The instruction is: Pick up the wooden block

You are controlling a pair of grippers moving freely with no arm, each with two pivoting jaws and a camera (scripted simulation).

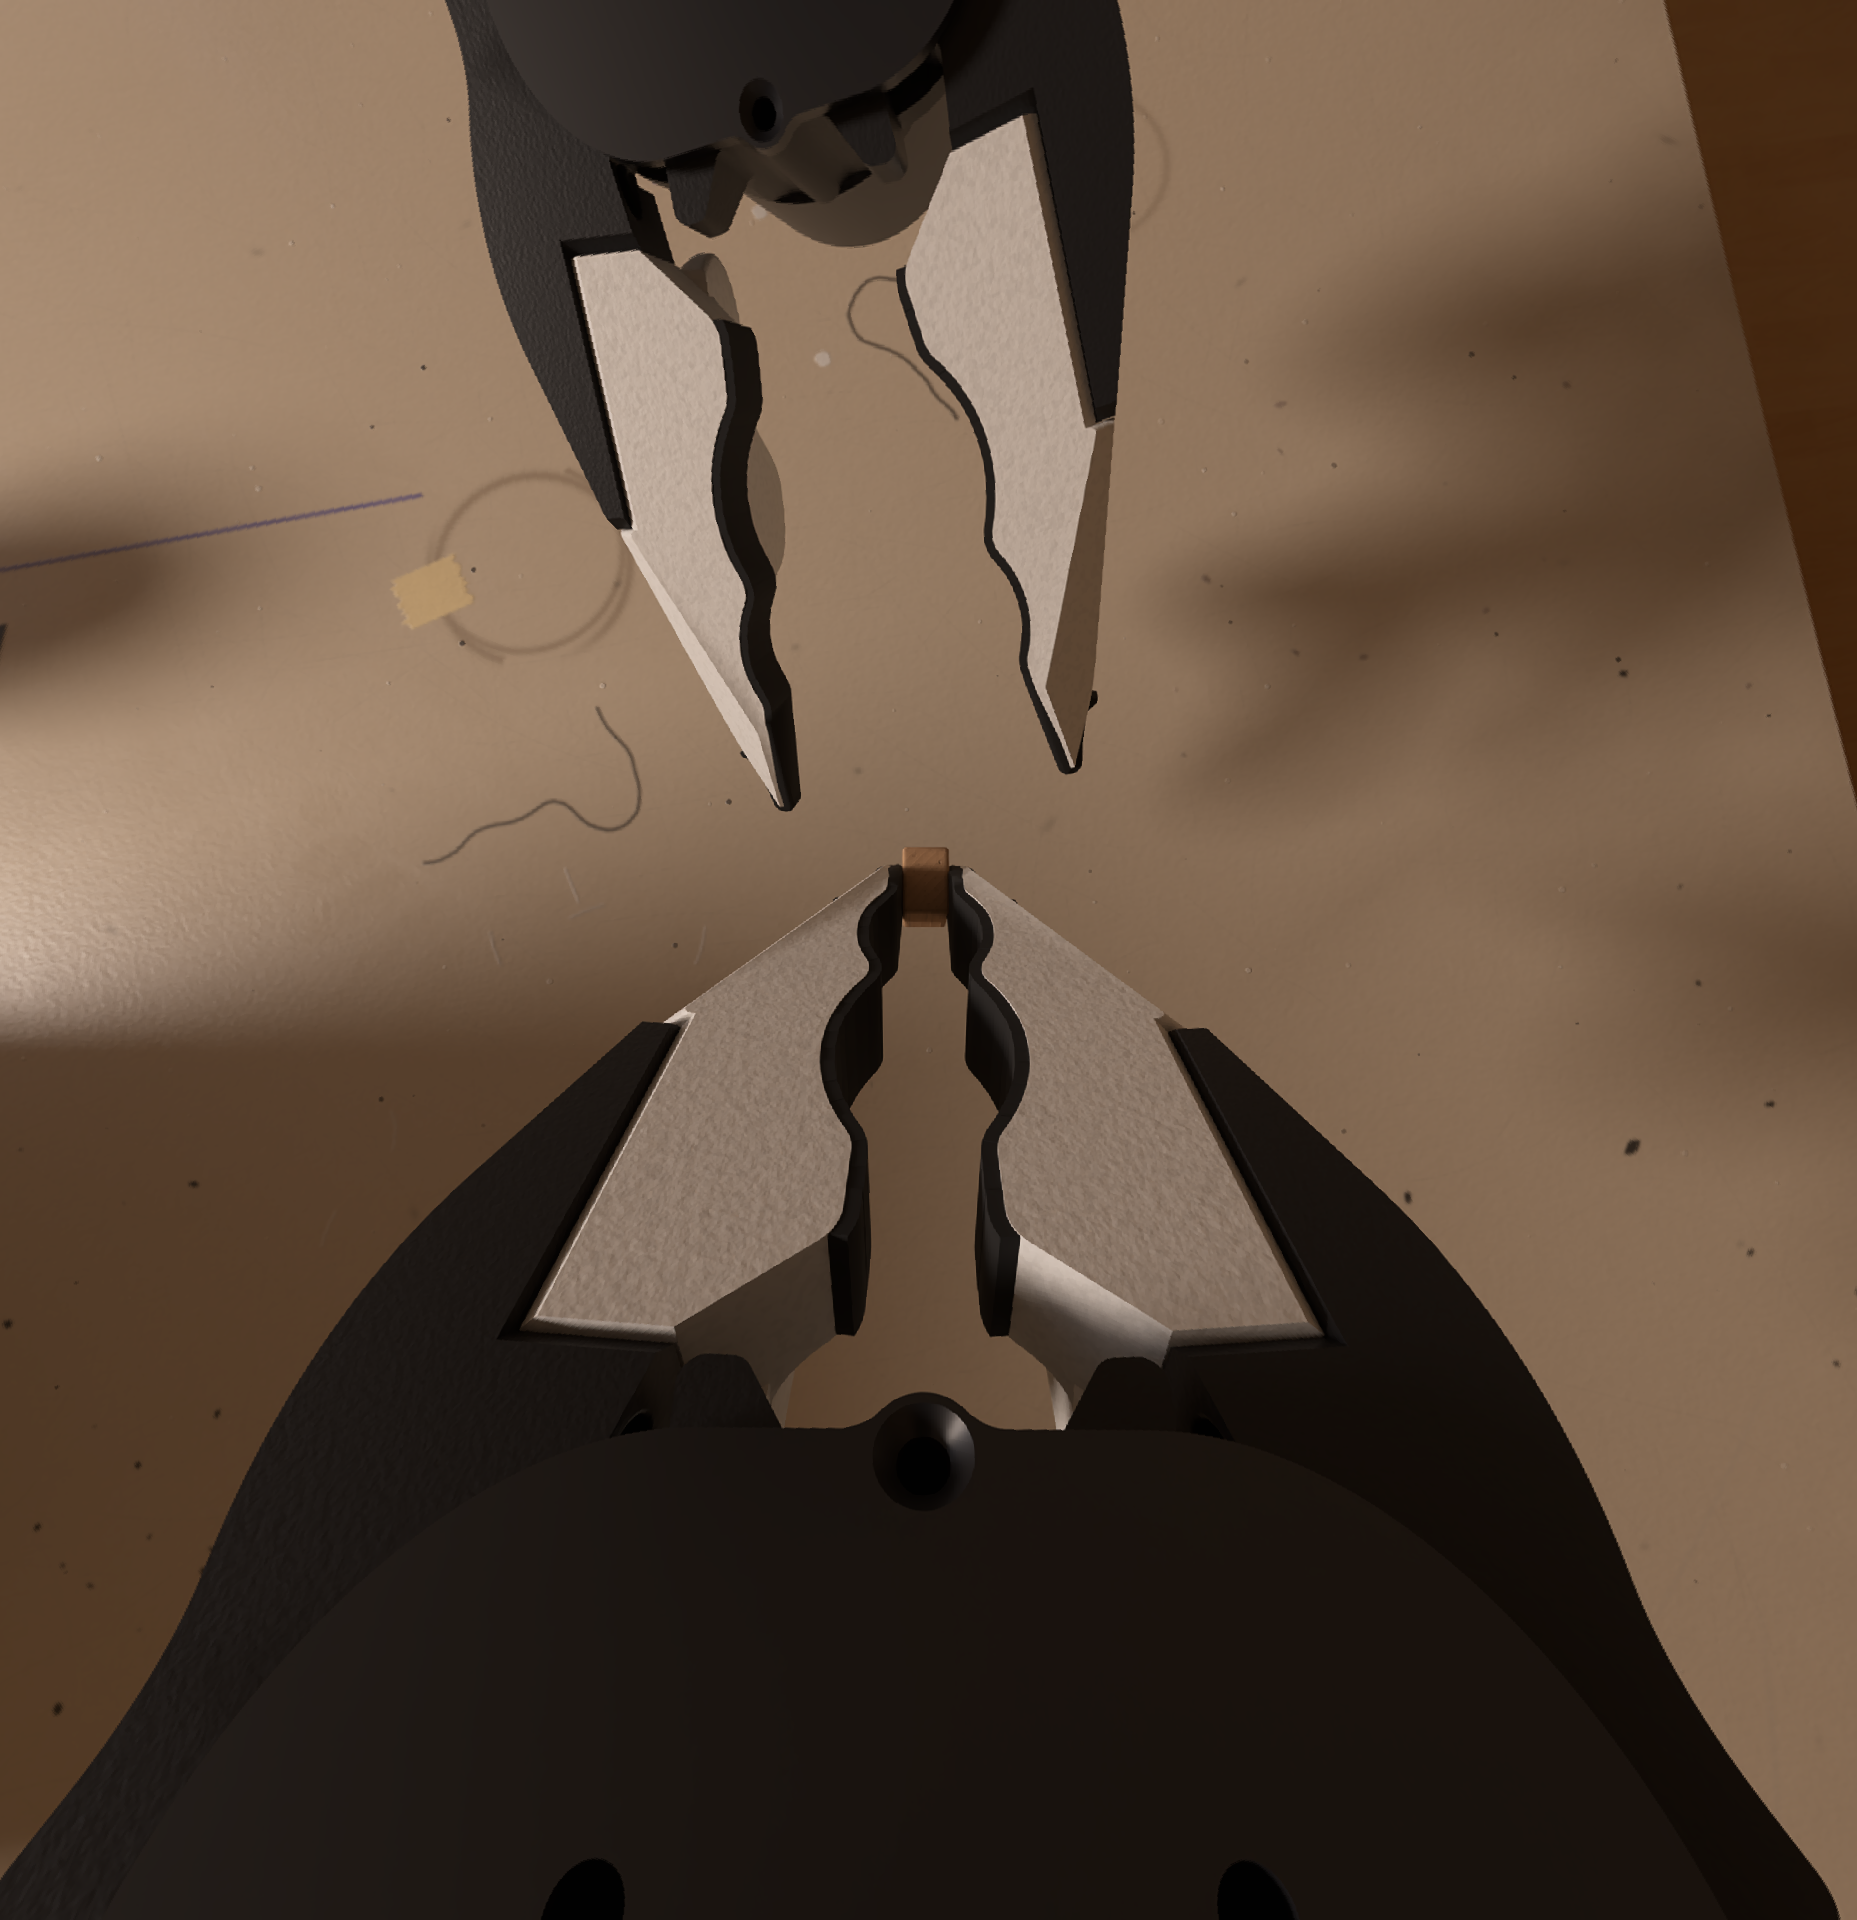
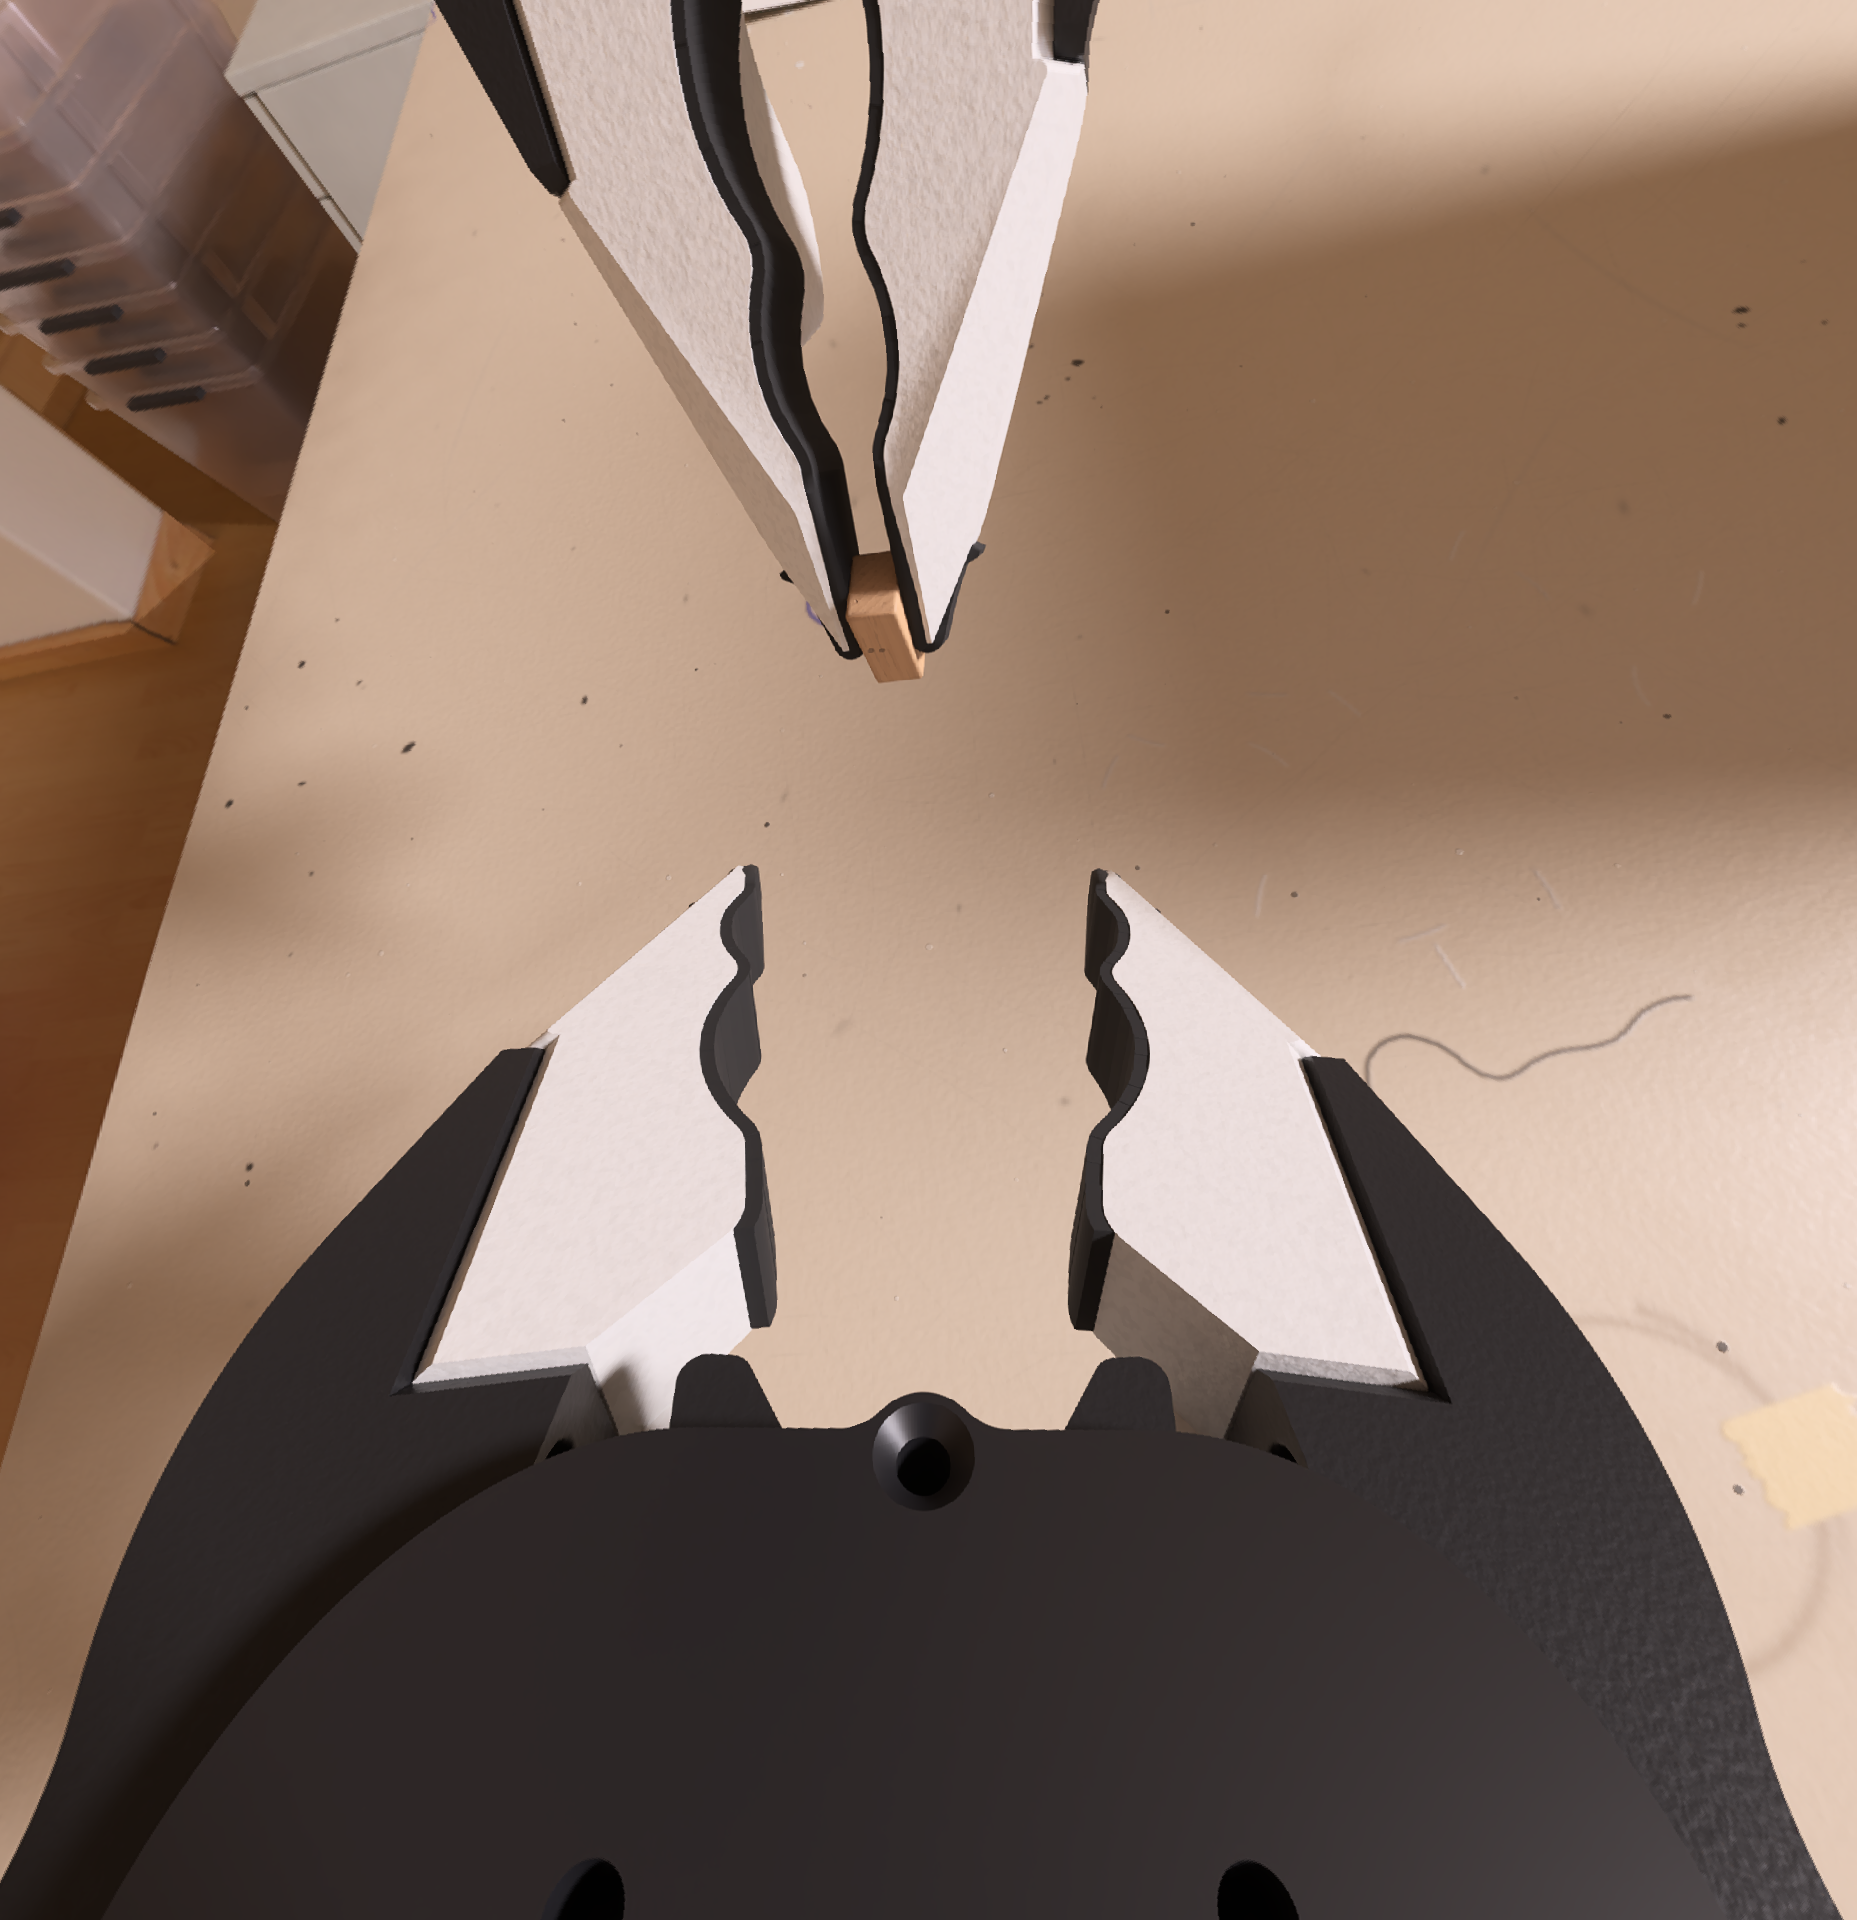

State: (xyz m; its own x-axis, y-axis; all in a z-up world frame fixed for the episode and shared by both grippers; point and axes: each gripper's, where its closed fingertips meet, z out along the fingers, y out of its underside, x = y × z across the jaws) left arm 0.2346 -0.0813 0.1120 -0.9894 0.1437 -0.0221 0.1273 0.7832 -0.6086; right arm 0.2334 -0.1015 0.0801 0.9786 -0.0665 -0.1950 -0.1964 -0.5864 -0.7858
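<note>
The wooden block (image 1: 925,885) is small and light brown. My left gripper (image 1: 925,883) is shut on it, pinching it at the fingertips above the beige table (image 1: 280,935). In the right wrist view the same block (image 2: 884,630) sticks out below the left gripper's (image 2: 888,634) closed tips. My right gripper (image 2: 924,883) is open and empty, pointing at the block from a short way off. In the left wrist view the right gripper (image 1: 929,784) faces mine, tips just beyond the block.
A piece of tan tape (image 1: 428,595) and thin dark threads (image 1: 550,805) lie on the table. The table edge (image 1: 1755,520) runs on the right. In the right wrist view, clear drawers (image 2: 93,229) and a wooden shelf (image 2: 165,582) stand beyond the left edge.
</note>
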